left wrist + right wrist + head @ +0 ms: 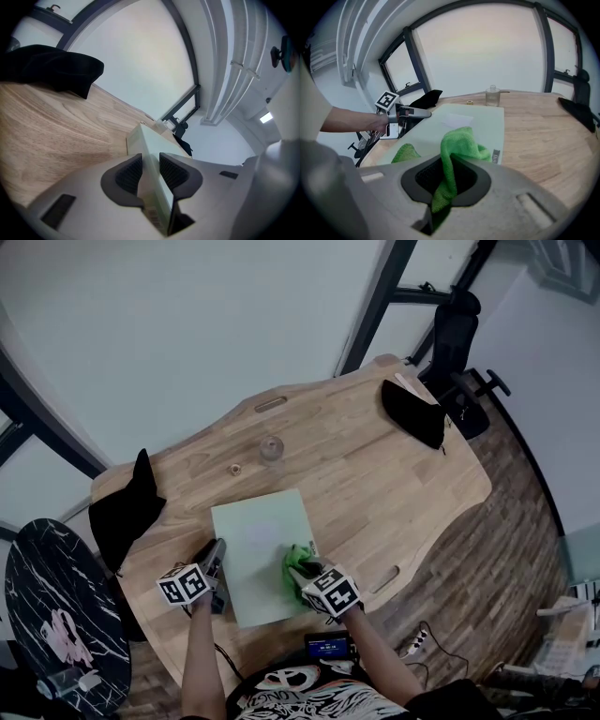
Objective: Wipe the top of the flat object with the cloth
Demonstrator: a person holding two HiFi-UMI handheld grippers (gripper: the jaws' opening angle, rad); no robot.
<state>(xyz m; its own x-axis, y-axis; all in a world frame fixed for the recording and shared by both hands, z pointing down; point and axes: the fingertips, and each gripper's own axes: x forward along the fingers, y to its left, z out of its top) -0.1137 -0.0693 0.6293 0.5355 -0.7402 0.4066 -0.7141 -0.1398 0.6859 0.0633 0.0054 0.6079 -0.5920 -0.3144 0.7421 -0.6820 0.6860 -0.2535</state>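
Observation:
A pale green flat board (260,540) lies on the wooden table (375,474) in front of me. My left gripper (217,552) is shut on the board's left edge (149,174), which shows edge-on between its ribbed pads. A bright green cloth (298,561) rests on the board's right part near the front, with my right gripper (305,573) shut on it. In the right gripper view the cloth (454,150) bunches up out of the jaws onto the board (454,124), and the left gripper (417,112) shows across the board.
A small clear bottle (271,448) and a little ring (235,468) stand behind the board. Black cloths lie at the table's left end (127,507) and far right corner (412,413). A black office chair (459,343) stands beyond; a dark round table (56,615) sits at lower left.

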